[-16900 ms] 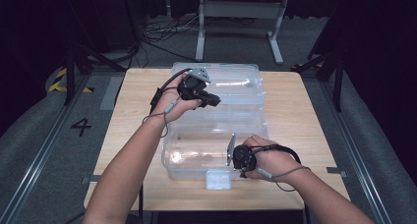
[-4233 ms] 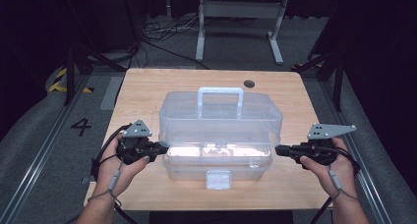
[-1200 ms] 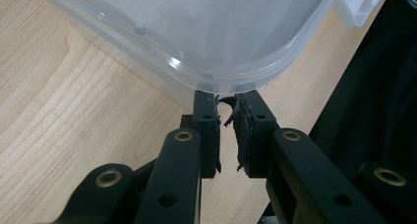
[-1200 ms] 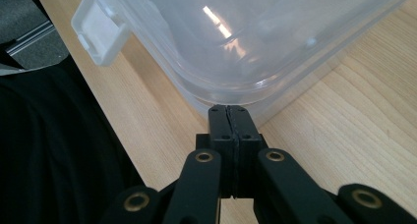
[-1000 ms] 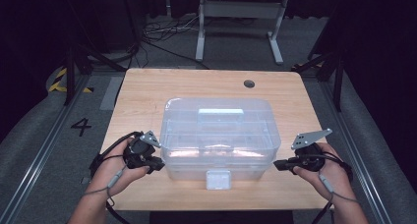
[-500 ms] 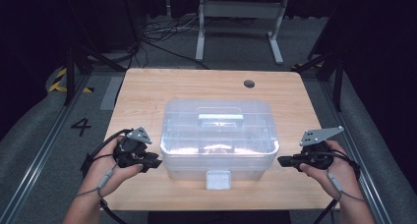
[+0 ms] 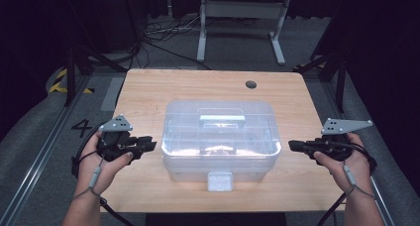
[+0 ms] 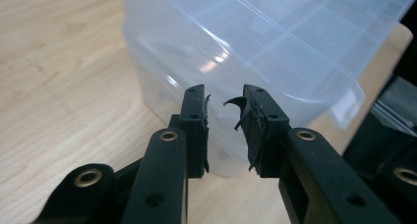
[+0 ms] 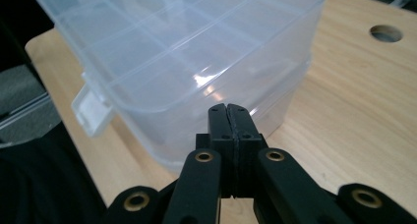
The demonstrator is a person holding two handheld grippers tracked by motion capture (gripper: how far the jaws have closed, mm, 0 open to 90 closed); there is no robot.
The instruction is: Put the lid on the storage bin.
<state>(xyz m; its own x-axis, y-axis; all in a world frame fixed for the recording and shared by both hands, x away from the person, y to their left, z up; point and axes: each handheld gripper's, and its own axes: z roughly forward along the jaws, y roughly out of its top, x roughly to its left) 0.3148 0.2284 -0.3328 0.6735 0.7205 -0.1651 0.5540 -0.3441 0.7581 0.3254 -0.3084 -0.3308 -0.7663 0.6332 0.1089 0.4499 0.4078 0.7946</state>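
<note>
Left gripper (image 8: pixel 223 130) part-open, empty, beside clear box (image 8: pixel 275 52)

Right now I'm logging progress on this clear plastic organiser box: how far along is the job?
Done, by the look of it: the clear plastic organiser box sits on the wooden table with its lid down and its handle flat. In hand: nothing. The left gripper is slightly open and empty, its jaws having just been opening; the right gripper is shut on nothing. Both are clear of the box. Whether the front latch is snapped shut is unclear.

One clear plastic box (image 7: pixel 218 137) with one handle (image 7: pixel 221 120) and one white latch (image 7: pixel 219 181); one wooden table (image 7: pixel 148 92); two grippers, left (image 7: pixel 148 145) and right (image 7: pixel 293 146).
</note>
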